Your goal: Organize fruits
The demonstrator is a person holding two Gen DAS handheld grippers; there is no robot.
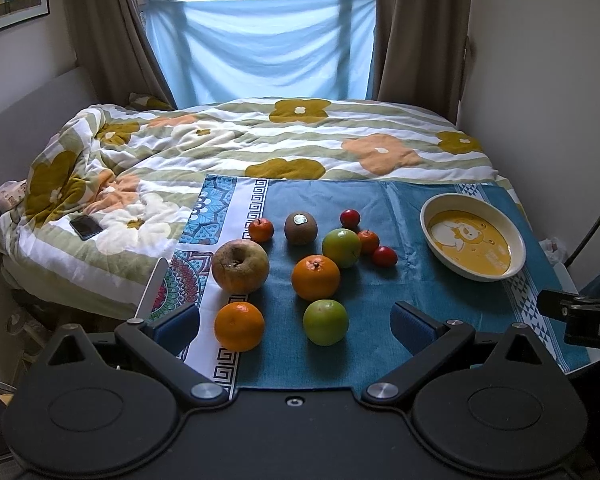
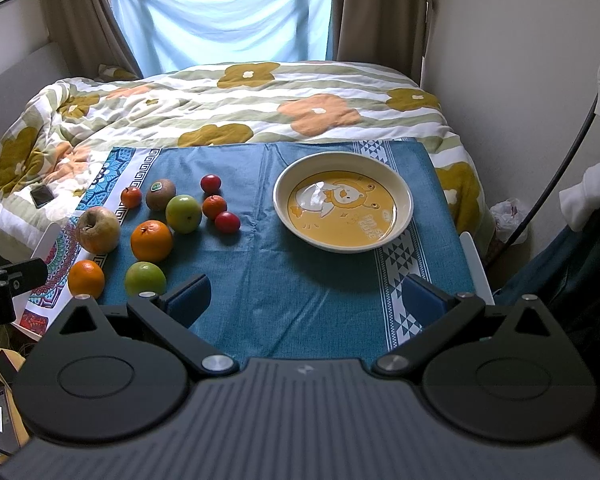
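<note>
Spread over a table at the foot of a floral-quilted bed (image 1: 284, 140), a blue cloth (image 2: 268, 280) is carrying the fruit cluster on its left: a wrinkled apple (image 1: 240, 266), two oranges (image 1: 315, 277) (image 1: 239, 326), two green apples (image 1: 325, 322) (image 1: 341, 247) and a kiwi (image 1: 300, 228). Well apart to the right, a yellow bear-print bowl (image 2: 404, 200) is sitting without fruit. Both the left gripper (image 1: 296, 322) and right gripper (image 2: 306, 298) are hovering spread wide, grasping nothing.

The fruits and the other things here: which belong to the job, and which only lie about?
Belong to the job:
fruits
plate
left gripper, jaws open
right gripper, jaws open

Only lying about:
phone
quilt
tablecloth
</note>
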